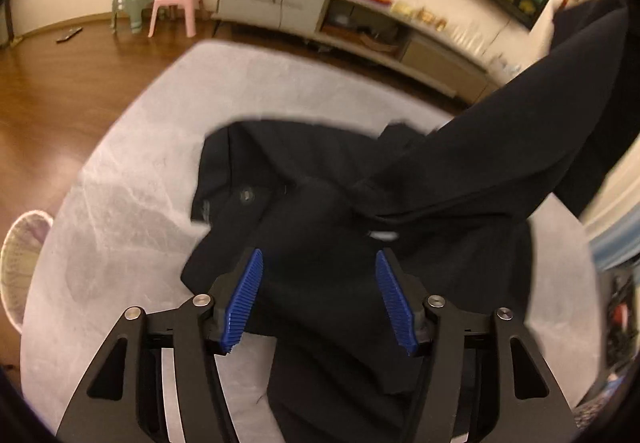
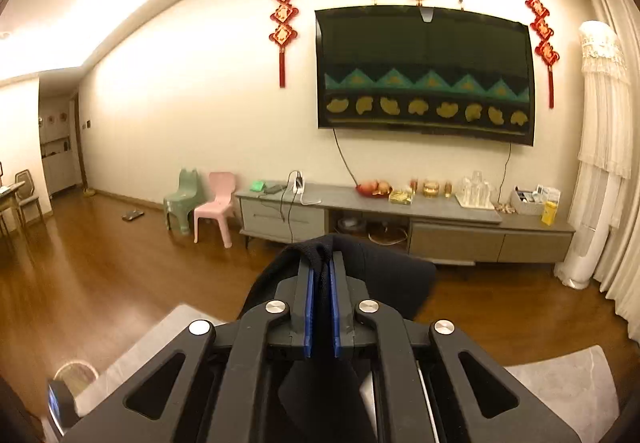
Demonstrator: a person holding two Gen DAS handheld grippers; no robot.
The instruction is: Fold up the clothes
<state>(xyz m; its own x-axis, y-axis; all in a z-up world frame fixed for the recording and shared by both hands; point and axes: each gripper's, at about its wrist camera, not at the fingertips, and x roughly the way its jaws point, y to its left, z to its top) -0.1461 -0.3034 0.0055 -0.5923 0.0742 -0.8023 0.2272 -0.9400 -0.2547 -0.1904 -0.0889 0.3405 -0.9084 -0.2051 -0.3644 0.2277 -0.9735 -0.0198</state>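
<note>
Grey table surface (image 1: 132,179) lies bare to the left of and beyond the black garment (image 1: 304,211), which spreads over the table's middle and right. One stretch of the cloth rises taut toward upper right, crossing the space above the right half of the heap. Left gripper (image 1: 319,299) hangs over the heap, jaws spread wide, nothing between the blue pads (image 1: 244,299). Right gripper (image 2: 320,299) is pinched on a fold of cloth, with air ahead of it over brown floor (image 2: 120,275). White mesh object (image 1: 20,267) sits beside the table's left edge. Low cabinet (image 2: 400,219) and pink chair (image 2: 214,203) stand well apart.
</note>
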